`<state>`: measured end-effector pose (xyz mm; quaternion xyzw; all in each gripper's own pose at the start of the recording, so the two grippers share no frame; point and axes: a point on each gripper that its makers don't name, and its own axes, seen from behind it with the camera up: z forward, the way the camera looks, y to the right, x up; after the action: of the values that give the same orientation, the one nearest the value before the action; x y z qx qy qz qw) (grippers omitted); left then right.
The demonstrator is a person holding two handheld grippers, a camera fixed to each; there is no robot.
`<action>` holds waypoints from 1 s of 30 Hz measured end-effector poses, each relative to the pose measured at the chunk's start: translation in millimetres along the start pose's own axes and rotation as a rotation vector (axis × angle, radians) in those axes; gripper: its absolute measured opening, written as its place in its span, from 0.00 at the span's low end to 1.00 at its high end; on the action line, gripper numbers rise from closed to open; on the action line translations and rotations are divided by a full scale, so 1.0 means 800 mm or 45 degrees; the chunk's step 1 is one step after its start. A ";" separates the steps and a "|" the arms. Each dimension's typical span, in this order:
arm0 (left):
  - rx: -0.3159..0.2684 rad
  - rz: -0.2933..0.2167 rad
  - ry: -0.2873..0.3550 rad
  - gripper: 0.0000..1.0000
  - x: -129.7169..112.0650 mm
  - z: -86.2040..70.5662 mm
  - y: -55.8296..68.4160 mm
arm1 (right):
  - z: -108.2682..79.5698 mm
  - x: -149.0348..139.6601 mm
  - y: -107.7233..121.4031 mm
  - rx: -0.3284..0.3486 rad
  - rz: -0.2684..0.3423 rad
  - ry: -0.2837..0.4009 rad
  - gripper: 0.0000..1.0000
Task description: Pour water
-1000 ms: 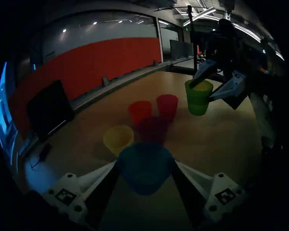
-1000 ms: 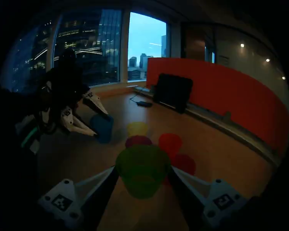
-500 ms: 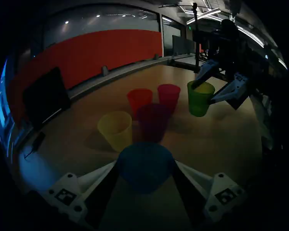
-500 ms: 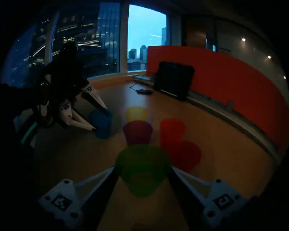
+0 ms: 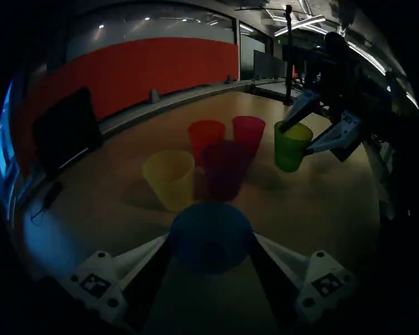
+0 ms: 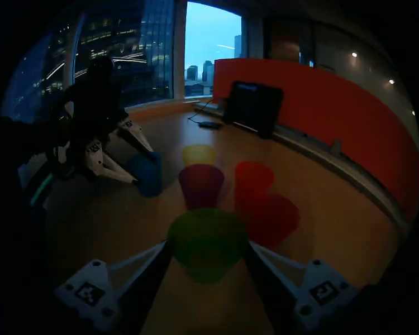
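Note:
My left gripper (image 5: 210,241) is shut on a blue cup (image 5: 210,241), held low over the wooden table (image 5: 315,206). In the right gripper view the same blue cup (image 6: 147,174) shows at the left between the left gripper's fingers. My right gripper (image 6: 207,245) is shut on a green cup (image 6: 207,245); in the left gripper view that green cup (image 5: 290,145) hangs at the right between its fingers. Standing between them are a yellow cup (image 5: 170,178), a dark purple cup (image 5: 226,169), an orange-red cup (image 5: 205,137) and a pink-red cup (image 5: 248,132).
A black monitor (image 5: 64,131) with a cable stands at the table's far left edge, against a red wall panel (image 5: 153,64). A person's dark figure (image 6: 95,106) holds the left gripper before tall windows. Bare table lies around the cups.
Both grippers have tipped down and drawn toward the standing cups, which now sit higher and larger in both views. Each gripper still holds its cup.

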<state>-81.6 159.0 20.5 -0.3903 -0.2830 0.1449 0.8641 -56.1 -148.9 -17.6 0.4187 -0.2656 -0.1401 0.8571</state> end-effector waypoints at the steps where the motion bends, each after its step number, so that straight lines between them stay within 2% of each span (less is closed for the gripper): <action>1: 0.000 0.002 -0.002 0.90 -0.001 0.000 0.000 | 0.001 -0.001 0.000 -0.001 0.001 -0.001 0.91; 6: 0.006 0.014 -0.027 0.89 -0.006 -0.001 -0.001 | 0.004 -0.006 0.001 -0.007 -0.002 -0.011 0.91; 11: 0.026 0.013 -0.064 0.95 -0.014 -0.001 -0.005 | 0.007 -0.012 0.001 -0.011 -0.009 -0.022 0.91; 17: 0.009 0.004 -0.064 0.97 -0.017 -0.007 0.001 | 0.012 -0.020 0.001 -0.019 -0.016 -0.038 0.91; 30: 0.015 -0.009 -0.076 0.97 -0.027 -0.022 0.004 | 0.014 -0.032 0.002 -0.042 -0.022 -0.057 0.92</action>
<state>-88.0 140.3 0.5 -0.3796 -0.3093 0.1552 0.8580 -83.5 -143.3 -19.1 0.4036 -0.2787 -0.1614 0.8564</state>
